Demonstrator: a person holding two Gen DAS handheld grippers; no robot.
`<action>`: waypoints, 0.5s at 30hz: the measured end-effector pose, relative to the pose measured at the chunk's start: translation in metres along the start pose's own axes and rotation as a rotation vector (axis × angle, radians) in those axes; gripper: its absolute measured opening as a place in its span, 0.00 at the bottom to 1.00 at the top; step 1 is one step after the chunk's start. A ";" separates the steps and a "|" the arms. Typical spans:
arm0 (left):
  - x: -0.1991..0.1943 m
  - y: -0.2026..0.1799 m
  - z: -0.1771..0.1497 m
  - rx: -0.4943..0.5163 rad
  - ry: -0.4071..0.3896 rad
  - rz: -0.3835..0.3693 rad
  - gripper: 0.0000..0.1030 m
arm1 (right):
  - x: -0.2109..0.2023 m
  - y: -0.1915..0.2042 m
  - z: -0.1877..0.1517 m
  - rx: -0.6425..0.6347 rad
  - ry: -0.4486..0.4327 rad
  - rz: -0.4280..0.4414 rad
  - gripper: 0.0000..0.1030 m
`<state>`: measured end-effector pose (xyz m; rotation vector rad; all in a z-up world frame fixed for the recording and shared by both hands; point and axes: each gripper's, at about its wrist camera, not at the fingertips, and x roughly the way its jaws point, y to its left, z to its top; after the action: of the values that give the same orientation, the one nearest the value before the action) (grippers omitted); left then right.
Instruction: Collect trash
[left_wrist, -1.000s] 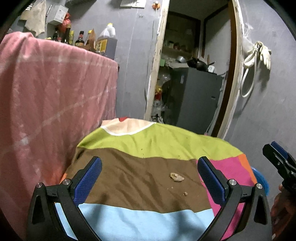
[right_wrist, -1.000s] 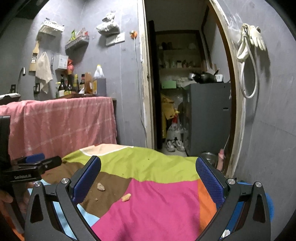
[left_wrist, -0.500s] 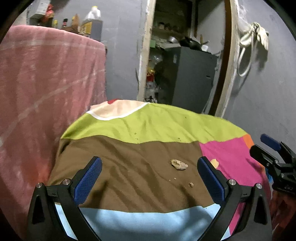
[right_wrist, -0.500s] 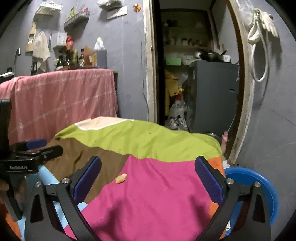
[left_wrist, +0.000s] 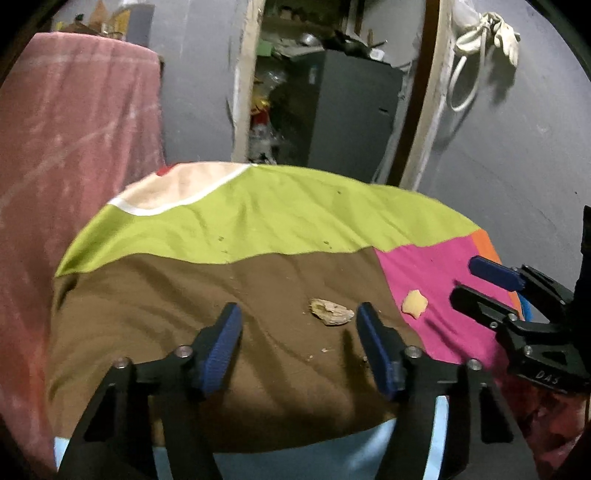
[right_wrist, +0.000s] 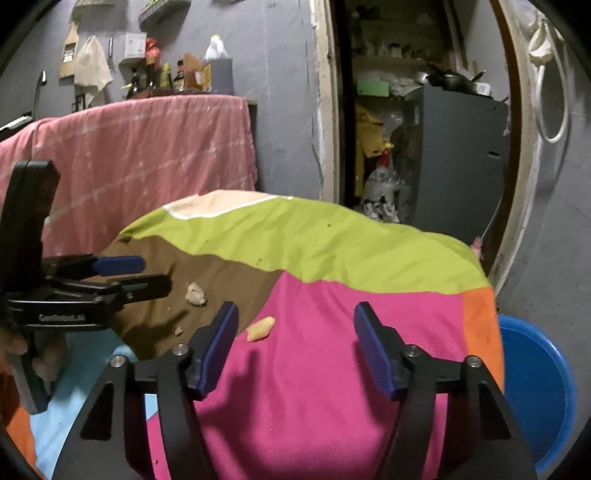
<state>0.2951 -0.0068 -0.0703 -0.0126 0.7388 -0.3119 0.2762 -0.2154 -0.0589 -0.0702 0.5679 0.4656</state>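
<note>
Both claws, left claw (left_wrist: 297, 345) and right claw (right_wrist: 295, 345), are black with blue ribbed pads and silver screws.

Right gripper (right_wrist: 295, 325) over pink patch of colour-block cloth (right_wrist: 332, 369), jaws apart, nothing between. Yellow scrap (right_wrist: 261, 328) on pink, just beyond left blue pad (right_wrist: 218, 350). Pale crumpled scrap (right_wrist: 195, 294) on brown patch, farther left of yellow scrap. Left gripper (right_wrist: 147, 275) near pale scrap, jaws parted. Blue basin (right_wrist: 535, 391) off cloth's right edge.

Colour-block cloth-covered table (left_wrist: 258, 221): beige scrap (left_wrist: 331, 312), yellow scrap (left_wrist: 414, 303), crumbs (left_wrist: 325, 349).
</note>
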 end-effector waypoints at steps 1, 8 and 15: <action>0.003 0.001 0.001 -0.001 0.010 -0.009 0.51 | 0.003 0.001 0.000 -0.005 0.012 0.009 0.53; 0.017 0.000 0.006 -0.002 0.058 -0.053 0.37 | 0.016 0.007 -0.002 -0.041 0.068 0.062 0.39; 0.026 -0.003 0.011 0.012 0.083 -0.089 0.32 | 0.027 0.016 -0.004 -0.083 0.120 0.090 0.28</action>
<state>0.3202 -0.0178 -0.0791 -0.0214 0.8205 -0.4038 0.2872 -0.1911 -0.0759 -0.1530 0.6717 0.5748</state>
